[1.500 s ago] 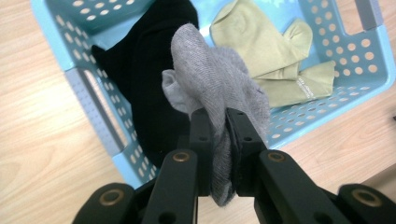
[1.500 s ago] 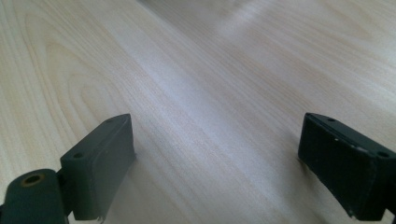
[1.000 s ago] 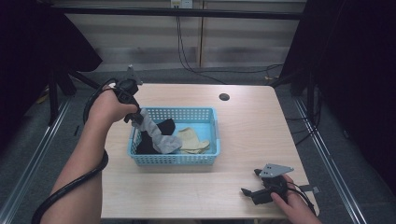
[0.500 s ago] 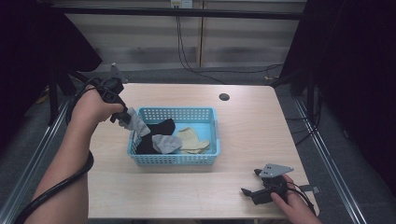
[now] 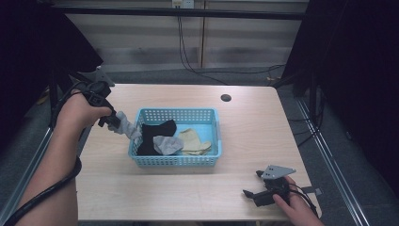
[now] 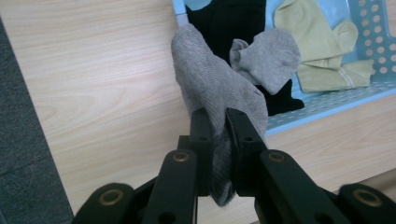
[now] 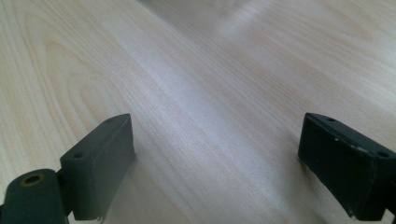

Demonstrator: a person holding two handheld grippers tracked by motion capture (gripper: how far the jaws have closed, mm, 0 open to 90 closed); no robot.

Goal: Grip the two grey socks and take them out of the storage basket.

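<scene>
left gripper (image 5: 109, 121) raised, clamping grey sock (image 6: 212, 88) | right gripper (image 5: 252, 187) low, spread

Setting: looked like a lab recording bay.
Evidence: bare wooden table (image 5: 244, 117), black curtains (image 5: 357, 70), metal frame (image 5: 188, 9), trailing cables (image 5: 188, 56).

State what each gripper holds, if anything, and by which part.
The left gripper is shut on one end of a grey sock, which drapes over the basket rim. The right gripper is open, holding nothing.

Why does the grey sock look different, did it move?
Yes. The left gripper has pulled the grey sock left, out over the basket's left rim, toward the table's left edge.
</scene>
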